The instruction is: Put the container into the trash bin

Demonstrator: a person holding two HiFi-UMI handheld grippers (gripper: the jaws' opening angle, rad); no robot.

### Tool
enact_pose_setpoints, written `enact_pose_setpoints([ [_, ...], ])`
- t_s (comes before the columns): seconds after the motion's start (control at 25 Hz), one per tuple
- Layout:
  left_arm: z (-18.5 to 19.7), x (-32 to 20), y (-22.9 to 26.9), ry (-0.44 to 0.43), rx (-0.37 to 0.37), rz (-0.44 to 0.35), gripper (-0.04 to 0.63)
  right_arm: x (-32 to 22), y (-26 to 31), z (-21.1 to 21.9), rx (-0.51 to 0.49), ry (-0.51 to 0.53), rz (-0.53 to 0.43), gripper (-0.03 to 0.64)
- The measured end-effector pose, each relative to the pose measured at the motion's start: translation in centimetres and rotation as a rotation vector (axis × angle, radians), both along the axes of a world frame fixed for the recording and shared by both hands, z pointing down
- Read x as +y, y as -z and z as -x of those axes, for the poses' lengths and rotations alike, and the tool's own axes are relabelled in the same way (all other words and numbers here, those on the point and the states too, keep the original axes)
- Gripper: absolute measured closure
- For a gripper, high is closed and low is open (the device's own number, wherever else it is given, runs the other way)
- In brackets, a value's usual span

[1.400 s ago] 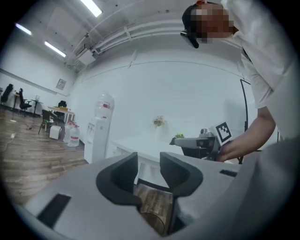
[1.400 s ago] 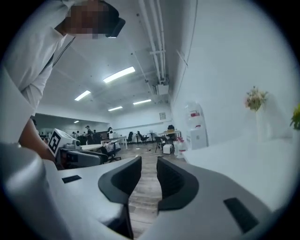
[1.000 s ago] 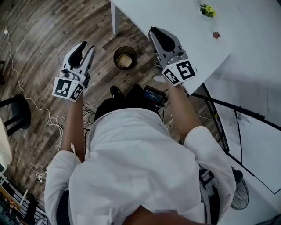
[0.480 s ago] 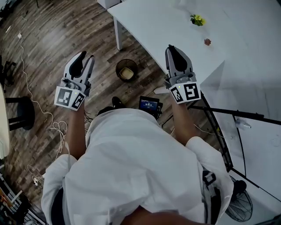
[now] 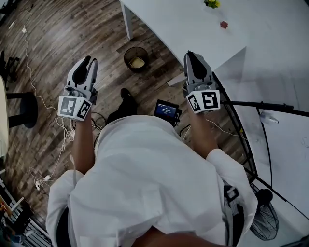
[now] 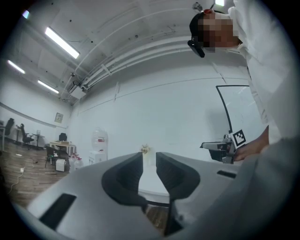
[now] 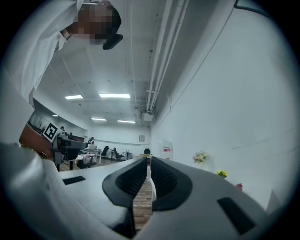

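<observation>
A round dark trash bin (image 5: 136, 59) stands on the wood floor by the white table's leg, and a pale yellowish container (image 5: 137, 62) lies inside it. My left gripper (image 5: 87, 61) is held level to the left of the bin; its jaws are closing, a gap still shows and nothing is between them (image 6: 149, 161). On the bin's right, by the table's edge, my right gripper (image 5: 190, 55) is shut and empty, its pads (image 7: 140, 176) nearly touching. Neither gripper touches the bin.
The white table (image 5: 193, 24) fills the upper right, with a yellow-green object (image 5: 211, 4) and a small red one (image 5: 223, 24) on it. A black stool (image 5: 19, 108) and loose cables (image 5: 48, 113) lie left. A black frame (image 5: 260, 103) and a fan (image 5: 265, 222) stand right.
Both grippers have drawn back from the bin and the table, the right one shifting rightward off the tabletop. The left jaws have narrowed. The container stays in the bin.
</observation>
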State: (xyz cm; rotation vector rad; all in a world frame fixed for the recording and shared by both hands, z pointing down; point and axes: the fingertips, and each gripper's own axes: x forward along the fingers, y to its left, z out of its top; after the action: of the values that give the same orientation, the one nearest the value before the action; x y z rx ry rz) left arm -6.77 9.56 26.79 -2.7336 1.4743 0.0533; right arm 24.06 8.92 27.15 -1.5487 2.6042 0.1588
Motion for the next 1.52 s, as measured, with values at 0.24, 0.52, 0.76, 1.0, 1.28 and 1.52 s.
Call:
enact_pose_setpoints([
  [0.24,-1.7,5.7,-0.9,-0.014,0.000,0.045,0.568,4.8,-1.8,-0.4,-0.047,0.049,0.041,0.566],
  [0.52,-2.2,8.9,0.2,-0.073,0.041,-0.027,0.587,8.4,-2.4,-0.2,-0.087,0.052,0.027,0.566],
  [0.76,-2.6,8.5,-1.5,-0.110,0.023,0.022,0.586,9.0,-3.3,-0.2,-0.034,-0.045,0.069,0.568],
  [1.0,-0.3,7.4,-1.9,-0.086,0.025,0.013,0.586,9.4,-3.0,0.6,-0.022,-0.112,0.078,0.569],
  [1.28,2.6,8.1,-3.0,-0.087,-0.007,0.043,0.586,10.1,-3.8,5.4,0.002,-0.074,0.106,0.571],
  [1.52,4.6,9.0,-4.6,-0.051,-0.047,0.072,0.586,10.5,-4.6,9.0,0.012,-0.058,0.110,0.574],
])
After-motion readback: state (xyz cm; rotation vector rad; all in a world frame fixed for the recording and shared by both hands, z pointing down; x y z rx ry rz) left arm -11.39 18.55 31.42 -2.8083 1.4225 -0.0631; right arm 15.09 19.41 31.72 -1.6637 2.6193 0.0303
